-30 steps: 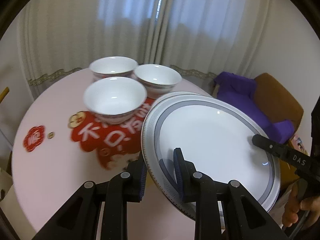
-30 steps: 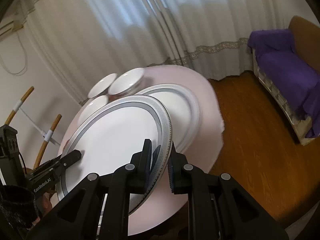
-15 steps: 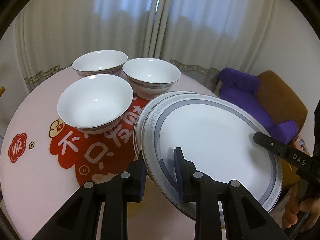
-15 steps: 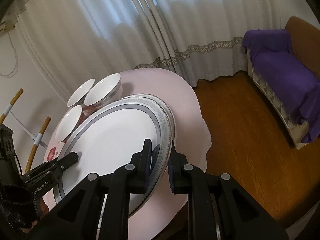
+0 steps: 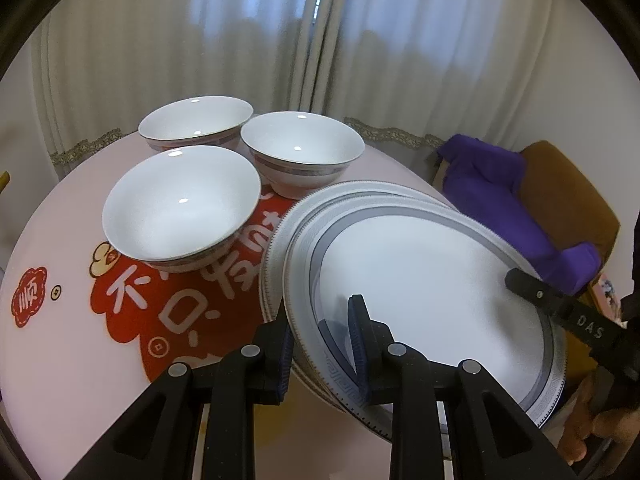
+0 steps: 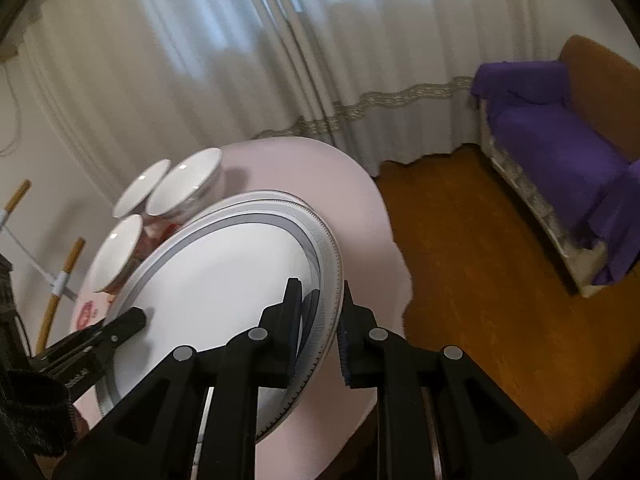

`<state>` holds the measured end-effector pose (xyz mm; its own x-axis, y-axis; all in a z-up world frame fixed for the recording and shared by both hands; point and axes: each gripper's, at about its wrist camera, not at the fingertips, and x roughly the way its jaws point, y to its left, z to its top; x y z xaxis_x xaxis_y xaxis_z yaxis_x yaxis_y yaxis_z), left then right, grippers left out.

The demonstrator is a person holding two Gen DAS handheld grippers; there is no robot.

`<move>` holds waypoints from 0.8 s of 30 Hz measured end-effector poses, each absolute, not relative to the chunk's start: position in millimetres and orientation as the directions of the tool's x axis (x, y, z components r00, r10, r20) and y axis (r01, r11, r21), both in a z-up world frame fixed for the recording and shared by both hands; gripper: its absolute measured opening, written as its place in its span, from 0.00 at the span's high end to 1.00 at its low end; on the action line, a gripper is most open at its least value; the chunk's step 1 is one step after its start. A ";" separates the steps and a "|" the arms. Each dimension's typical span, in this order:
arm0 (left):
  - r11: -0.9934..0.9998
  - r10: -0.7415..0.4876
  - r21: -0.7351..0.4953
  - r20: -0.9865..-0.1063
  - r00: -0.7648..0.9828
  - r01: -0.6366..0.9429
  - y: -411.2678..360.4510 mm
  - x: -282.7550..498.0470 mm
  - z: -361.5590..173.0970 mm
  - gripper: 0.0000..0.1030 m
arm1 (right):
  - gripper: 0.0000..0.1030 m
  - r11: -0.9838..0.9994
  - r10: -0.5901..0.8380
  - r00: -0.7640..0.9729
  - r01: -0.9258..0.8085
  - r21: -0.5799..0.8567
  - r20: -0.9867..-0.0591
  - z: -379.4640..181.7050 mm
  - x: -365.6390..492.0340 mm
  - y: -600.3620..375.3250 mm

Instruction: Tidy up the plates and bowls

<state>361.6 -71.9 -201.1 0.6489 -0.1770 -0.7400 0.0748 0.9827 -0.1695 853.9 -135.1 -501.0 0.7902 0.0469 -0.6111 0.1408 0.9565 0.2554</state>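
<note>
A large white plate with a grey patterned rim (image 5: 420,276) is held by both grippers just over a second matching plate (image 5: 276,248) on the round pink table. My left gripper (image 5: 320,336) is shut on its near rim. My right gripper (image 6: 320,312) is shut on the opposite rim; its finger shows in the left wrist view (image 5: 560,308). The plate also shows in the right wrist view (image 6: 224,276). Three white bowls (image 5: 180,204) (image 5: 302,152) (image 5: 196,124) stand close together behind the plates.
The pink table (image 5: 60,360) has a red decal with white characters (image 5: 176,304). A brown sofa with a purple throw (image 6: 560,140) stands to the right on a wooden floor (image 6: 480,280). Curtains hang behind. Wooden sticks (image 6: 60,280) stand left of the table.
The held plate has moved toward the bowls and down over the lower plate, now nearly lined up with it. Both grippers stay shut on its rim.
</note>
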 end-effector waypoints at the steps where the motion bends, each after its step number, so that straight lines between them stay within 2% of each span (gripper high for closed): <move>1: 0.983 -0.176 -0.169 -0.740 0.649 0.074 -72.6 362.0 -201.1 0.78 | 0.83 0.957 0.038 0.788 0.149 0.251 -0.615 -502.5 853.4 -134.9; 9: 0.984 -0.170 -0.167 -0.736 0.655 0.067 -71.8 363.7 -201.4 0.78 | 0.83 0.952 0.040 0.789 0.156 0.263 -0.614 -505.5 856.3 -136.1; 24: 0.994 -0.110 -0.081 -0.725 0.680 0.074 -74.0 354.6 -200.0 0.78 | 0.77 0.954 0.034 0.797 0.153 0.256 -0.603 -515.0 866.9 -134.5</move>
<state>354.6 -74.0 -200.0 0.6795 -0.1096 -0.7254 0.0736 0.9940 -0.0812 866.9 -134.5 -515.0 0.7974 0.0335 -0.6025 0.1533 0.9545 0.2559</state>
